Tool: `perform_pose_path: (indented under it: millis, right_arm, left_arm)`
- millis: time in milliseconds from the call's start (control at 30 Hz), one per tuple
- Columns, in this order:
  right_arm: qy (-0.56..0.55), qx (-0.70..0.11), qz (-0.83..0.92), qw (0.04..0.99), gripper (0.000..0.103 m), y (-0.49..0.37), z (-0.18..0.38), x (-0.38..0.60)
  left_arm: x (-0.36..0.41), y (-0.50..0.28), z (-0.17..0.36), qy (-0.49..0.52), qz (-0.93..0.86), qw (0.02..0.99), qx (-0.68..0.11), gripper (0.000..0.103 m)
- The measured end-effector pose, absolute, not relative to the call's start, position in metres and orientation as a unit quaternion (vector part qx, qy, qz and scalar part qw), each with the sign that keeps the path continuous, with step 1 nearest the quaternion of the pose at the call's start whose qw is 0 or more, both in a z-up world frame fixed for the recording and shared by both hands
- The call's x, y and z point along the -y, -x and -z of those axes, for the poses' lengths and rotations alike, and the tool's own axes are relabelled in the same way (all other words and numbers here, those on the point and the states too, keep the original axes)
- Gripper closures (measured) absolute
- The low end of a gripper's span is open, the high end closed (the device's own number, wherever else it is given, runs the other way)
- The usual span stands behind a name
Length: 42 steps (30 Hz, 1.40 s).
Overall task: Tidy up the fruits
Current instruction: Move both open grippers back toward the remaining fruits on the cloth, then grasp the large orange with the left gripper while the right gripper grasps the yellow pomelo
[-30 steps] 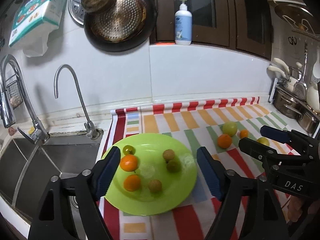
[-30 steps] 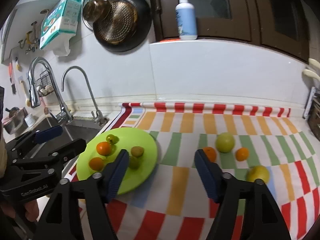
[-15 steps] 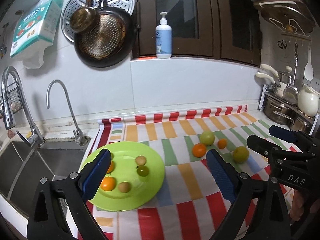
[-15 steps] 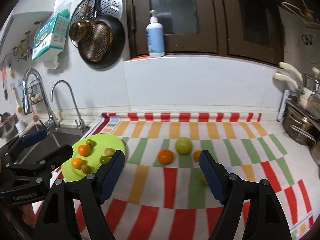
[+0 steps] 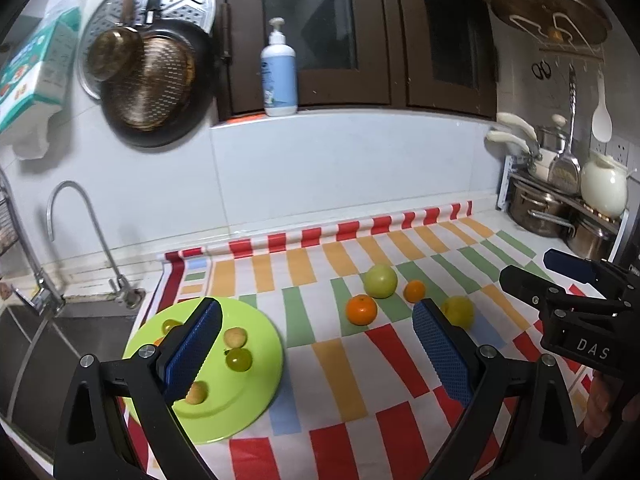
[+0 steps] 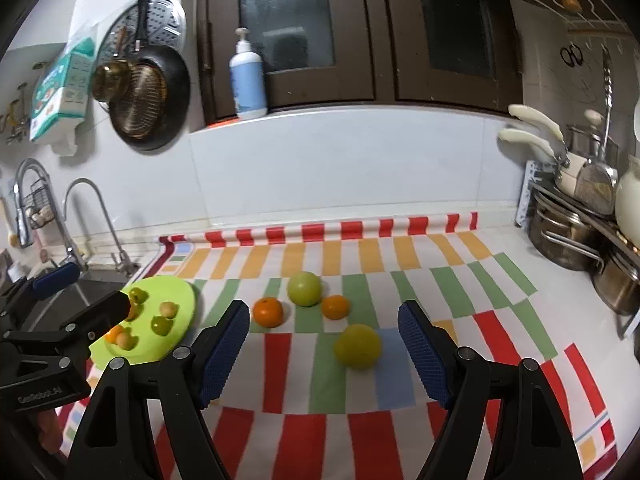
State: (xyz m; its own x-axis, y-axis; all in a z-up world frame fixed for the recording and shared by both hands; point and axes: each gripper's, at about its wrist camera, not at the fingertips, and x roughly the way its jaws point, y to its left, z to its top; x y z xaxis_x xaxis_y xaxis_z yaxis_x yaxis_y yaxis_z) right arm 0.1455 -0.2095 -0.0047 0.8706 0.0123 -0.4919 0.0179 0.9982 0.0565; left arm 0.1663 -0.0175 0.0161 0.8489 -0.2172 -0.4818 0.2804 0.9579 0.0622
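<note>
A lime green plate with several small fruits lies at the left of a striped mat, by the sink. On the mat lie a green apple, an orange, a smaller orange and a yellow-green fruit. My left gripper is open and empty, above the plate's right edge. My right gripper is open and empty, near the yellow-green fruit.
A steel sink with two faucets lies left of the plate. Pots and a utensil rack stand at the right. Pans hang on the wall. A soap bottle stands on the ledge.
Both grippers have pulled back and up from the counter, so the plate and fruits look smaller and farther. The fruits have not moved. Both stay open.
</note>
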Motion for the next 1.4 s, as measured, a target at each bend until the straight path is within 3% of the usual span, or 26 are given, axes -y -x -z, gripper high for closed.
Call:
perform_pose_path:
  millis: [467, 800, 1100, 1400]
  right_arm:
    - [-0.06, -0.32, 0.028, 0.945, 0.026, -0.192, 0.049, 0.232]
    - [-0.078, -0.378, 0.026, 0.922, 0.027, -0.223, 0.092, 0.239]
    - [-0.093, -0.406, 0.014, 0.909, 0.037, -0.24, 0.114, 0.239]
    - [-0.1, -0.413, 0.01, 0.905, 0.049, -0.248, 0.119, 0.246]
  left_arm:
    - [0.044, -0.231, 0.029, -0.091, 0.163, 0.936, -0.3, 0.006]
    - [0.063, -0.271, 0.07, -0.101, 0.184, 0.913, -0.35, 0.02]
    - [0.079, -0.298, 0.094, -0.105, 0.2, 0.899, -0.375, 0.03]
    - [0.1, -0.313, 0.105, -0.12, 0.221, 0.887, -0.387, 0.049]
